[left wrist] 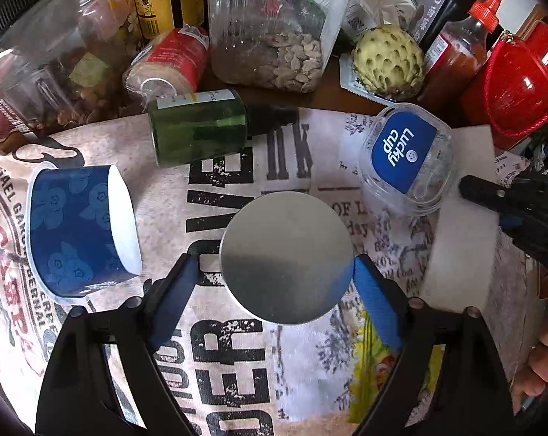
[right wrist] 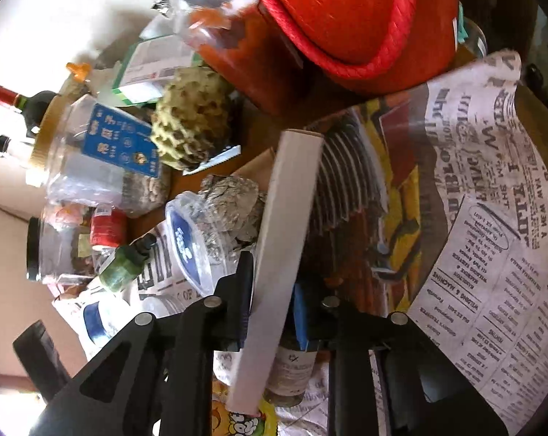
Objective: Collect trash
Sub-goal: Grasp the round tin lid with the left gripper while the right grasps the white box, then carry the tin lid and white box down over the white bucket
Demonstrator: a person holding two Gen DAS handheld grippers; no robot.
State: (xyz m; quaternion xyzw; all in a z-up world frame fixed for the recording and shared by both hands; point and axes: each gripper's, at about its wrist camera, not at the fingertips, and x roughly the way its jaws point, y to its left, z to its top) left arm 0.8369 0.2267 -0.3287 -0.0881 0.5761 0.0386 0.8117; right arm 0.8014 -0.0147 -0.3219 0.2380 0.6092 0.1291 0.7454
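Blue-padded jaws of the left gripper point(left wrist: 286, 272) stand wide, straddling a foil-lidded round cup point(left wrist: 286, 258) on the newsprint cloth point(left wrist: 346, 363), pads beside its rim, contact unclear. Right gripper point(right wrist: 272, 303) is clamped narrow on a flat white box point(right wrist: 277, 261). Risks: the lid could dent or the cup squirt free; the thin box could pivot. Also visible: one blue floral cup point(left wrist: 79, 229), one green bottle point(left wrist: 201, 127), one "Lucky cup" tub point(left wrist: 404, 156).

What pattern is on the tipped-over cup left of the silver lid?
Dark blue with lighter blue flowers, on the paper cup; clearest in the left wrist view.
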